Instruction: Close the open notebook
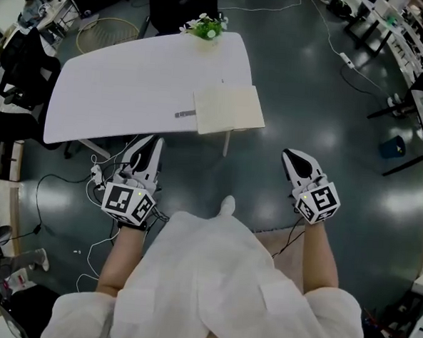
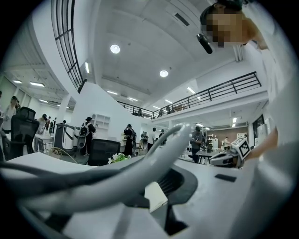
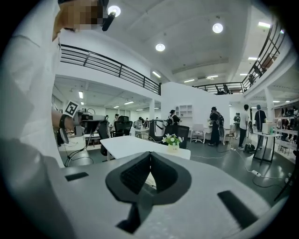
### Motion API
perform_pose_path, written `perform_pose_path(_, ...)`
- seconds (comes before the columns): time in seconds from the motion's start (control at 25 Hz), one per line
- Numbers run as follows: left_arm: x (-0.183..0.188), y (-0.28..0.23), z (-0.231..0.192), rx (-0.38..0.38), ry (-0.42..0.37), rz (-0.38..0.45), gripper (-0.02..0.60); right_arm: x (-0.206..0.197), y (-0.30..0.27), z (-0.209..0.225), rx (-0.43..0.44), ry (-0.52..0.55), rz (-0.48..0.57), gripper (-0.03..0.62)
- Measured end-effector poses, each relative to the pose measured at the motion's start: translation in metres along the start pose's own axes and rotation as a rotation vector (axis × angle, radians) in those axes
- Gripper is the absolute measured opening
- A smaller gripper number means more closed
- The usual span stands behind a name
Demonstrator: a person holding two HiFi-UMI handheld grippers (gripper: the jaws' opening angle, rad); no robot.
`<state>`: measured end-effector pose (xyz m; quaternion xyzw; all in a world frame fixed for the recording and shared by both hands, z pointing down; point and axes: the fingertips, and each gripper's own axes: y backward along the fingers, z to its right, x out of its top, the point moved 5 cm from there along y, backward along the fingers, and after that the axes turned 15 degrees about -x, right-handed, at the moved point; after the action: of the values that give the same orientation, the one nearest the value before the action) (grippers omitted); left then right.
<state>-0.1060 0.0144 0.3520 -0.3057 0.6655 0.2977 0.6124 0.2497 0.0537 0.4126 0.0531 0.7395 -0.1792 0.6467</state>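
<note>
Notebook [image 1: 229,109] lies flat on the white table [image 1: 123,88], at its 4 o'clock corner. Left gripper [image 1: 151,144] is at the notebook's 7 o'clock, right gripper [image 1: 294,155] at its 5 o'clock, both off the table. Both have jaws together and hold nothing. A grey cable [image 2: 140,163] crosses the left gripper view.

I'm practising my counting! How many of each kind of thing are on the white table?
notebook: 1
flower pot: 1
small grey thing, too small to tell what it is: 1
Total: 3
</note>
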Motion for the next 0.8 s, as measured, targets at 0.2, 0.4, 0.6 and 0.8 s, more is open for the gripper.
perform_pose_path(0.2, -0.006, -0.041, -0.007, 0.026, -0.008, -0.015, 0.015, -0.003, -0.042, 0.027, 0.048, 0.003, 0.004, 0.005)
perform_pose_path(0.4, -0.017, -0.071, -0.002, 0.041, -0.005, -0.024, 0.015, -0.015, -0.077, 0.046, 0.072, -0.018, 0.005, 0.005)
perform_pose_path(0.6, -0.034, -0.084, -0.004, 0.038, 0.013, -0.063, 0.015, -0.034, -0.11, 0.048, 0.087, -0.043, -0.025, 0.006)
perform_pose_path(0.8, -0.043, -0.097, -0.012, 0.038, 0.04, -0.103, 0.015, -0.058, -0.135, 0.049, 0.084, -0.053, -0.078, 0.015)
